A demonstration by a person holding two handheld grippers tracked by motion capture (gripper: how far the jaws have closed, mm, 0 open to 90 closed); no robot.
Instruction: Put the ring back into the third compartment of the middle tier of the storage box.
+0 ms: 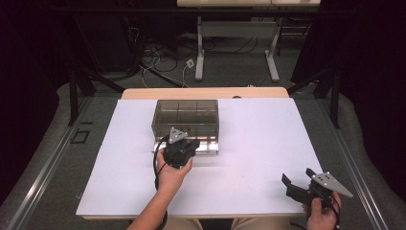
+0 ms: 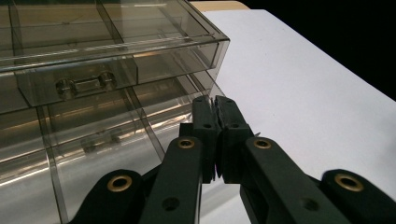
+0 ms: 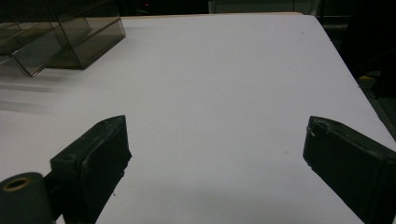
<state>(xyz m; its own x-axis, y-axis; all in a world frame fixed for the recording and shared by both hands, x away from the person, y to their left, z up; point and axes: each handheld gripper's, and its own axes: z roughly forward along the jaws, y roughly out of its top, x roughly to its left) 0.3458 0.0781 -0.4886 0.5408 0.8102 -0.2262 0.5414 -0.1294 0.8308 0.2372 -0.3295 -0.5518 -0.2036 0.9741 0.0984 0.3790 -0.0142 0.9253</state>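
A smoky transparent drawer box (image 1: 186,115) stands at the back middle of the white table top (image 1: 261,143). Its lower drawer (image 1: 207,146) is pulled out toward me. My left gripper (image 1: 184,143) is at the front of that drawer. In the left gripper view the left gripper (image 2: 214,100) has its jaws pressed together, tips by the drawer's right front corner (image 2: 205,88), and I see nothing between them. The upper drawer's handle (image 2: 86,86) lies up and to the left of the tips. At the table's front right corner, my right gripper (image 1: 298,175) is open and holds nothing; in its own view the right gripper (image 3: 215,128) has only bare table between its jaws.
The box (image 3: 70,37) sits far to the upper left in the right gripper view. Beyond the table's wooden far edge (image 1: 206,92) are desk legs (image 1: 200,52) and cables (image 1: 158,62) on the floor. A metal rail (image 1: 48,163) runs along the left.
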